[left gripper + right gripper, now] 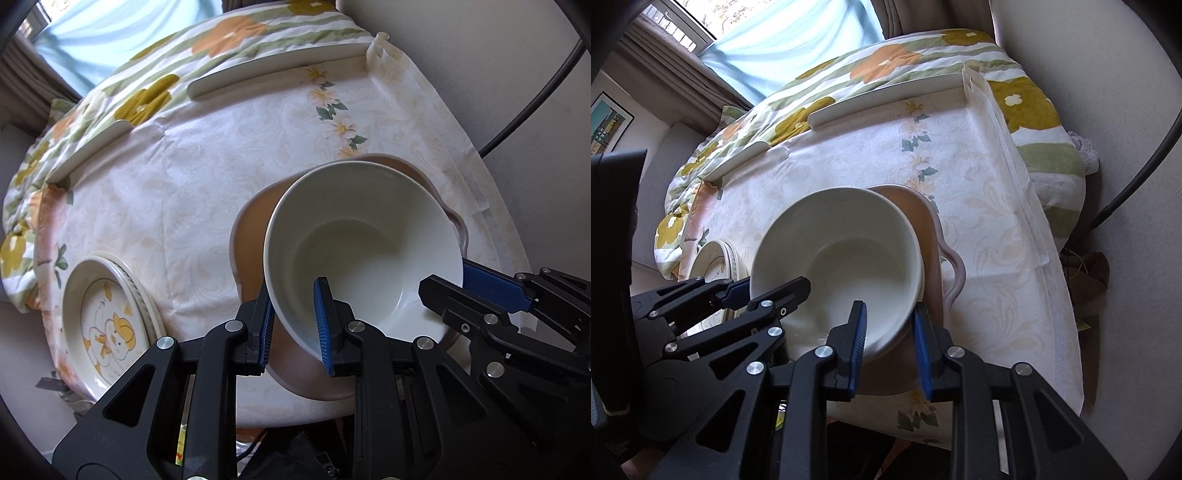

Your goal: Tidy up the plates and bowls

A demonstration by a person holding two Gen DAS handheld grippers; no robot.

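Note:
A white bowl point(365, 251) point(842, 258) sits tilted inside a pink dish with a wavy rim point(255, 236) point(945, 266) near the table's front edge. My left gripper point(295, 325) straddles the bowl's near-left rim, one finger inside and one outside, jaws a little apart. My right gripper point(890, 343) straddles the near-right rim the same way, with a gap at the pads. Each gripper shows in the other's view: the right one point(491, 291), the left one point(738, 291). A stack of white plates with a duck picture point(107, 325) point(713, 262) lies to the left.
The table has a pale floral cloth point(207, 177) point(990, 206). White rails point(277, 70) point(886, 99) run along its far edge, with a flowered quilt point(229, 33) point(886, 62) behind. A dark cable point(535, 99) hangs at the right.

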